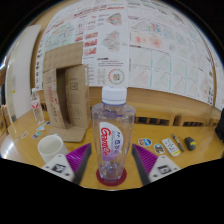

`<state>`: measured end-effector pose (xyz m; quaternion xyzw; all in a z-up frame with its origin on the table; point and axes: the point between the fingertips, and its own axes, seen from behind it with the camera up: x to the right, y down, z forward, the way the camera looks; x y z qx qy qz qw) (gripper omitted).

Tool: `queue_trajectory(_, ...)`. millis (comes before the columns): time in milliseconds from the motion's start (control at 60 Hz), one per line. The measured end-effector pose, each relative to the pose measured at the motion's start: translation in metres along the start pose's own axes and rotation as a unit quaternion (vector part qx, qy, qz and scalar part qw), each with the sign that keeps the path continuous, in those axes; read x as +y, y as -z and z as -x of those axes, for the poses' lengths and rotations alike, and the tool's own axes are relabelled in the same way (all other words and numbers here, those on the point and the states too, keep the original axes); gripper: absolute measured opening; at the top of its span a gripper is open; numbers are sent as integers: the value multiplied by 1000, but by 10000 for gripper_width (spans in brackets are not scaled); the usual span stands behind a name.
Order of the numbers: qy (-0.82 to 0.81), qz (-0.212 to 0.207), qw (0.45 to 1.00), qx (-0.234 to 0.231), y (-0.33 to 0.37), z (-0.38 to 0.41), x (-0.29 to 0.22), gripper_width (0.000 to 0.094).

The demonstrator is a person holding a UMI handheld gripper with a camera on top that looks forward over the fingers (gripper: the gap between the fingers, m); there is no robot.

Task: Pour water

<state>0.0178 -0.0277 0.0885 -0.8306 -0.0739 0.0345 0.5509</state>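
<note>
A clear plastic water bottle with a white cap and a pink label stands upright on a red coaster on the yellow table. It stands between the fingers of my gripper, which is open. The purple pads flank the bottle, with a narrow gap showing at the right side. A white cup stands on the table to the left of the bottle, just beyond the left finger.
A tall cardboard structure stands at the back left. Posters cover the wall behind. Small packets and a black object lie on the table to the right.
</note>
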Motion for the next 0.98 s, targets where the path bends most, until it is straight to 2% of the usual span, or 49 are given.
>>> queue_trajectory(17,-2,1,1000,1,3,0,2,867)
queue_trajectory(50,-8,7,1000,9,10,-1,0,834)
queue_trajectory(100,-14,14,1000,22,25,-2,-3,857)
queue_trajectory(283,-29,37,998,52,116,21,-3,852)
queue_trajectory(517,-31,42,996,78,263,76,10,853)
queue_trajectory(683,-35,45,994,93,341,107,27,852)
queue_trajectory(983,-26,30,993,109,399,132,32,851)
